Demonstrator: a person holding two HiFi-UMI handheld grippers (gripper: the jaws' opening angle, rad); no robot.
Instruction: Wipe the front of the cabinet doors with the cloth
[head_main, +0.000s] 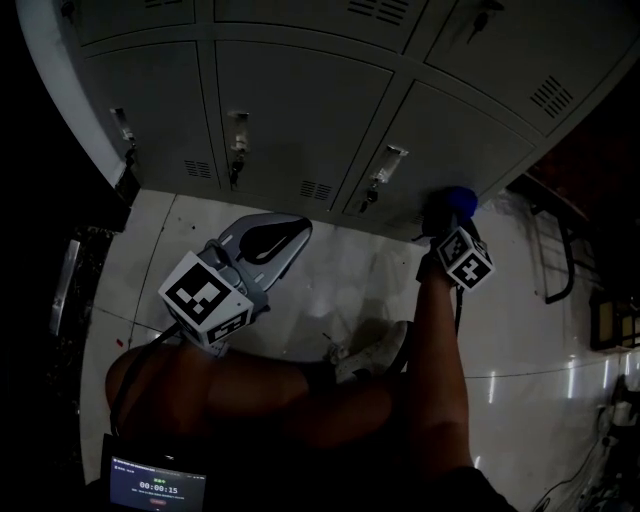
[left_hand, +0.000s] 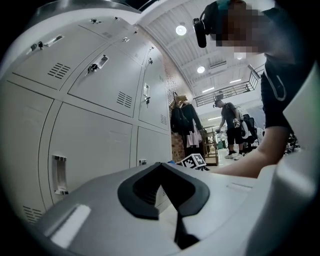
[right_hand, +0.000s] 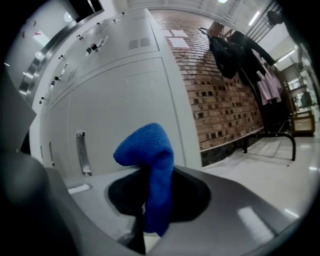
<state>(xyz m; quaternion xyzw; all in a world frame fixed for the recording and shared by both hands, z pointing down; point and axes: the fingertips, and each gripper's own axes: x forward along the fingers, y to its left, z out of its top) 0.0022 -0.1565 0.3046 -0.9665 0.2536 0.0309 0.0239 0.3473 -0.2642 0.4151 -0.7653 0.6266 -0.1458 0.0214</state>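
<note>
My right gripper (head_main: 448, 222) clenched on blue cloth (right_hand: 150, 165), tuft poking ahead so fabric meets metal first. Cloth at 2 o'clock, by bottom edge of cabinet doors (head_main: 300, 120). Left gripper (head_main: 272, 240) pinched together, empty, parked at 9 o'clock, likely clear of wiping path.

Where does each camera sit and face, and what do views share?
Head view: on the head, steeply down at cabinet doors and floor; shows left gripper, right gripper, right forearm.
Left gripper view: along its shut, empty jaws, past the doors into the room; shows forearm, torso.
Right gripper view: along jaws shut on blue cloth, toward doors and brick wall; no body.
Shared: doors in all; forearm in head and left gripper views.
</note>
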